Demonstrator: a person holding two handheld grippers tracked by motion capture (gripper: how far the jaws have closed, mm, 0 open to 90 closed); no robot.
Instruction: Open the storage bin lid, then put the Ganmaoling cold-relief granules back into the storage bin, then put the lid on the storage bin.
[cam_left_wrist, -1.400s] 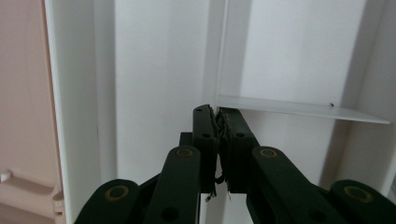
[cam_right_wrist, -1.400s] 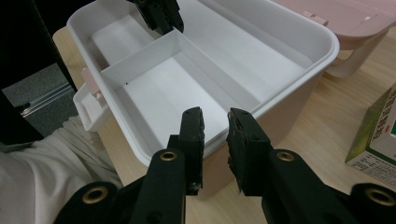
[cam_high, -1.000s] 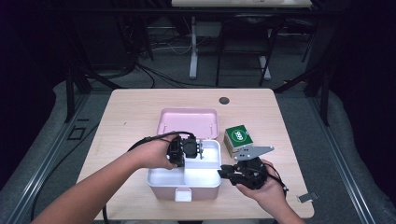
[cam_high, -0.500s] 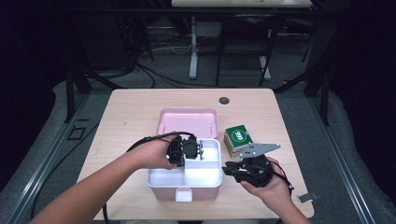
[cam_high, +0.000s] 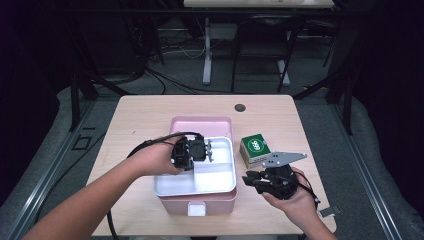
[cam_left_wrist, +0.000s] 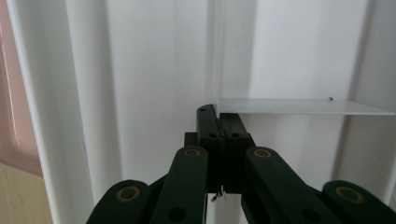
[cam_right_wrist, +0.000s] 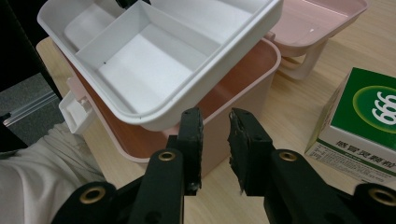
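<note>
A white divided tray (cam_high: 220, 175) hangs tilted just above the pink box (cam_high: 197, 206) that it fits into. My left gripper (cam_high: 207, 150) is shut on a thin inner divider wall of the tray (cam_left_wrist: 289, 106), its jaws pinched together around it. In the right gripper view the tray (cam_right_wrist: 154, 70) floats over the box's rim (cam_right_wrist: 233, 93). My right gripper (cam_high: 252, 179) sits low at the box's right side, pointing at it. Its jaws (cam_right_wrist: 215, 121) stand a little apart, open, with nothing between them.
The box's pink lid (cam_high: 200, 125) lies flipped back behind it. A green and white carton (cam_high: 255, 147) stands on the wooden table (cam_high: 150, 115) close to my right gripper. A small black disc (cam_high: 240, 107) lies near the far edge.
The left hand has risen and the white tray has come up out of the pink box with it. The right gripper has hardly moved.
</note>
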